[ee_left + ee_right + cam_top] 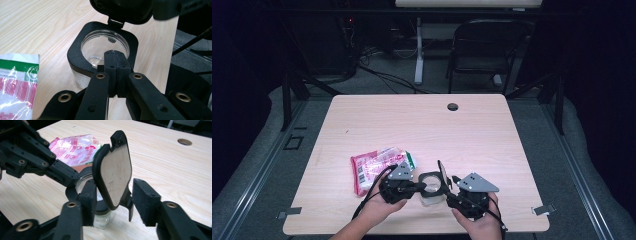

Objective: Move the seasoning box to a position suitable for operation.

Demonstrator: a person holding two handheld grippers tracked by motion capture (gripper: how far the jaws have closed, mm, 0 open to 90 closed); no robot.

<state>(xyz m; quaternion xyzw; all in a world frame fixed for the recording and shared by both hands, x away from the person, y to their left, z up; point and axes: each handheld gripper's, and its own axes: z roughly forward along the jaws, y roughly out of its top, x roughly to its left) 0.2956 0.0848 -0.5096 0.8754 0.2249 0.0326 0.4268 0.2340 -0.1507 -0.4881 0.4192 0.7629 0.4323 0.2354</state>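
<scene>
Clear plastic jar [432,192] with a black square collar stands on the desk [492,140], near its front edge, between both hands. Its hinged lid [115,168] stands open and upright. Left tongs [115,58] are clenched over the collar's rim. Right tongs [115,202] are released, with the lid between them. A red-and-white packet [374,167] lies just beside.

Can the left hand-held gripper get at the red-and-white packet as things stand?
Probably yes: the packet lies flat on the table just beside the left hand-held gripper, nothing between them. But its jaws are shut on the jar's rim, so it must release first.
</scene>
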